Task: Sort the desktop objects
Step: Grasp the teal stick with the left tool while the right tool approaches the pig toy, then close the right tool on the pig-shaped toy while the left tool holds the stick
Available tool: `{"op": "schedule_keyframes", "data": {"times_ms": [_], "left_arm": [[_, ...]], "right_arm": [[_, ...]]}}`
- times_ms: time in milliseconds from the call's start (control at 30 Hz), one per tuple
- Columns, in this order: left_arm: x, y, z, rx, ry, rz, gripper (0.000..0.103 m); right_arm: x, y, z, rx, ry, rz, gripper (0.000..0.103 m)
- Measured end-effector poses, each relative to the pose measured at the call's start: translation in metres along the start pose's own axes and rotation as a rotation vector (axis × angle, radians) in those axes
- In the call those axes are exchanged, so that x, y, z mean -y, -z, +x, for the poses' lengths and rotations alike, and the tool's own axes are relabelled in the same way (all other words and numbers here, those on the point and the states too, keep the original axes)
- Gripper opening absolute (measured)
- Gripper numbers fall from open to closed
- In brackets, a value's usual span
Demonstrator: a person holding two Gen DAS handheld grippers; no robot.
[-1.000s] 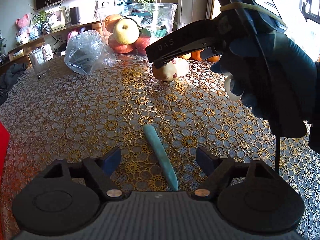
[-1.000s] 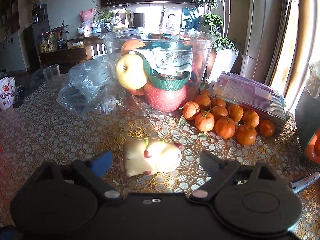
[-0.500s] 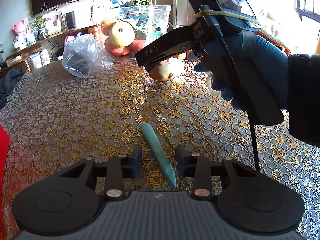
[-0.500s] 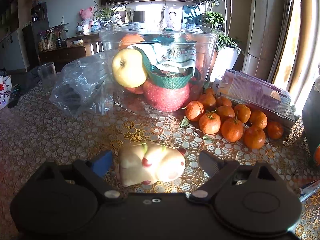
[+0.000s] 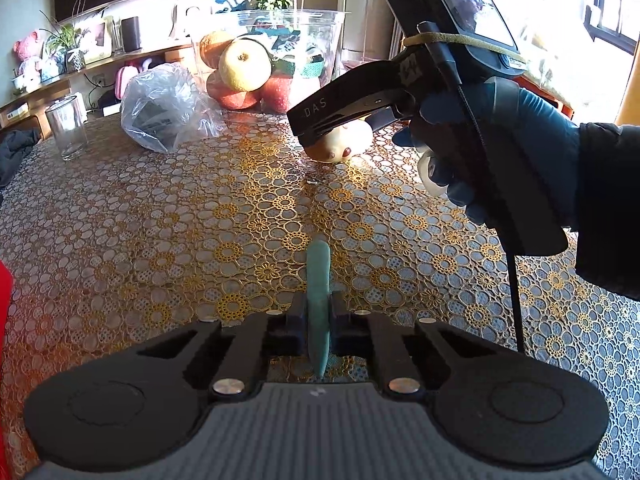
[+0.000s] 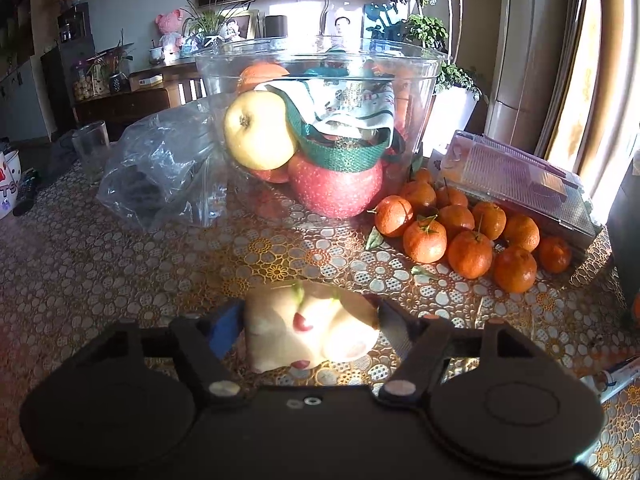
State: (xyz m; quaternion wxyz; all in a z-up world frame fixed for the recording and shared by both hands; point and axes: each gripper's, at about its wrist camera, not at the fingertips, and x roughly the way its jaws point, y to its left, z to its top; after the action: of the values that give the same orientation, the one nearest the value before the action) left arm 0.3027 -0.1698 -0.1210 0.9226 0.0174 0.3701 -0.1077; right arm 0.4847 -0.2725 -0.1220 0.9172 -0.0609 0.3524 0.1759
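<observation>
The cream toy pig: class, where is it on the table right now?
In the right wrist view the cream toy pig lies on the lace tablecloth between the right gripper fingers, in front of the clear fruit bowl, with the mandarins to its right.

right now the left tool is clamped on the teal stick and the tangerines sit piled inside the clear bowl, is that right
Not quite. The left tool is clamped on the teal stick, but the tangerines are not in the clear bowl. They lie loose on the tablecloth beside it, in front of a clear plastic box. The right wrist view shows this; the bowl holds larger fruit and a cloth.
</observation>
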Motion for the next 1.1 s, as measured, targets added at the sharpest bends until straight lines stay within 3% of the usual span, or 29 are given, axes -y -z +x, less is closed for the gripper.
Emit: {"op": "schedule_keyframes", "data": {"times_ms": [500, 1100], "left_arm": [[-0.009, 0.003, -0.005, -0.01, -0.002, -0.036, 0.01], [-0.017, 0.012, -0.039, 0.011, -0.017, -0.052, 0.01]], "right_arm": [[-0.002, 0.006, -0.033, 0.004, 0.0, 0.008, 0.069], [-0.029, 0.051, -0.098, -0.057, -0.02, -0.025, 0.068]]}}
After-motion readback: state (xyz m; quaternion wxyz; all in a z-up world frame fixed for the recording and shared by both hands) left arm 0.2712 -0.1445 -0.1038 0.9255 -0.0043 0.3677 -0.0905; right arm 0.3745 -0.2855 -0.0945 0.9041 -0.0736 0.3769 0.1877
